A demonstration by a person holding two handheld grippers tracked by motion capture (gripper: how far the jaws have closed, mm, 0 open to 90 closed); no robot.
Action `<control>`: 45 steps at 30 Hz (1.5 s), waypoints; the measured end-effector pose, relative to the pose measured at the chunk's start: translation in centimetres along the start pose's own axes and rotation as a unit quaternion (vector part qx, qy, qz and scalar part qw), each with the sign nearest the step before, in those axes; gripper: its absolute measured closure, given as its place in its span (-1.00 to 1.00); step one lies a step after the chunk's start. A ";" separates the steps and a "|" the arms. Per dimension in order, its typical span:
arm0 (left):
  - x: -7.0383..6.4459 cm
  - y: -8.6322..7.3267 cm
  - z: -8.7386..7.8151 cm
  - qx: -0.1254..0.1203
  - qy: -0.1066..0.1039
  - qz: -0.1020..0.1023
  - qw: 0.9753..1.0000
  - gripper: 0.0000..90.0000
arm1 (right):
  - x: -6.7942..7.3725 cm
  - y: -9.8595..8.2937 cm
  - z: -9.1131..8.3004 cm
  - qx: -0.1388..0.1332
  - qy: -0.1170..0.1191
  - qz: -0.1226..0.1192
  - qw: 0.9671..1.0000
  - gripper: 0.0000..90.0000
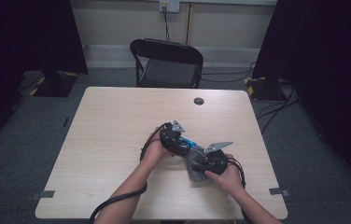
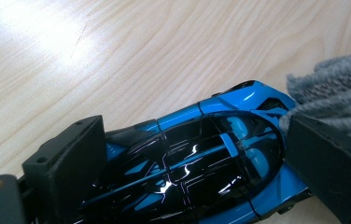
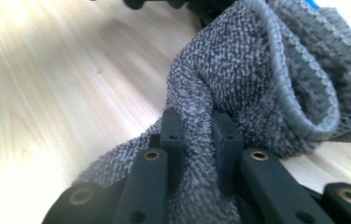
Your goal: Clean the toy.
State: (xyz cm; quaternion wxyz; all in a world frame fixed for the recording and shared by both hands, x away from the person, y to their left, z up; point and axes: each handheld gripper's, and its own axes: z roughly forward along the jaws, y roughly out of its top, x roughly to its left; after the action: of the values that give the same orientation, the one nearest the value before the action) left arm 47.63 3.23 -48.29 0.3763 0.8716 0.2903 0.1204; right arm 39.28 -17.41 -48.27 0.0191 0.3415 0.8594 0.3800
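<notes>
A blue and black toy car lies between the two black jaws of my left gripper, which press on its sides. From the high view the car shows as a blue strip beside that left gripper. A grey terry cloth is pinched between the jaws of my right gripper. The cloth touches the car's front end. In the high view the right gripper sits just right of the car with the cloth bunched under it.
The light wooden table has a round dark cable hole near its far edge. A black folding chair stands behind the table. Dark curtains hang at both sides, and cables lie on the floor at the right.
</notes>
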 end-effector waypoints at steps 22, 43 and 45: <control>0.0 0.1 0.0 0.004 -0.002 0.001 1.000 -0.87 | -2.4 -1.8 -6.0 -0.045 0.004 0.045 0.998 0.74; -0.1 0.0 0.0 -0.001 -0.005 0.002 1.000 -0.87 | -6.9 1.9 -2.5 -0.051 -0.081 0.064 0.993 0.74; -0.1 0.0 0.0 -0.003 -0.005 0.001 1.000 -0.87 | -7.2 2.2 -1.6 -0.037 -0.090 0.062 0.993 0.74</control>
State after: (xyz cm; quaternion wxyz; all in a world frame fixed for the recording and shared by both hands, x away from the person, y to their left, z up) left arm 47.52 3.14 -48.32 0.3799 0.8714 0.2870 0.1178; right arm 45.54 -21.72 -47.29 0.0856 0.4262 0.8167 0.3795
